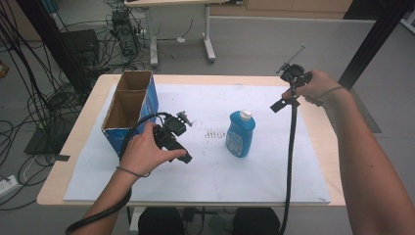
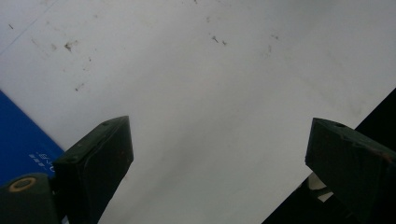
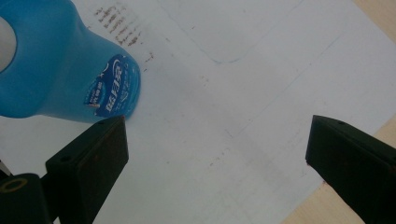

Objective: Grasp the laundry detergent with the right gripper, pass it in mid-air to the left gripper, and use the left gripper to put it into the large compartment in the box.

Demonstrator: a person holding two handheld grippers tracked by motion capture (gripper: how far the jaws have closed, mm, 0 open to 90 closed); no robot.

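- Left gripper (image 1: 183, 122) low, held in left hand (image 1: 142, 154), jaws wide apart, nothing between.
- Right gripper (image 1: 284, 104) raised in right hand (image 1: 318, 88), jaws spread, empty.

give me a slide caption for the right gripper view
Open right gripper fingers above the white sheet, blue bottle upright at upper left.

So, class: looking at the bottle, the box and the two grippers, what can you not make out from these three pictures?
- Blue bottle: label print too small in the high view; top cut off by the frame edge in the right gripper view.
- Cardboard box: the floor of both compartments is hidden by its own walls in the high view.
- Left gripper: its body is partly covered by the left hand.
- Right gripper: jaw bases cut off by the bottom edge.
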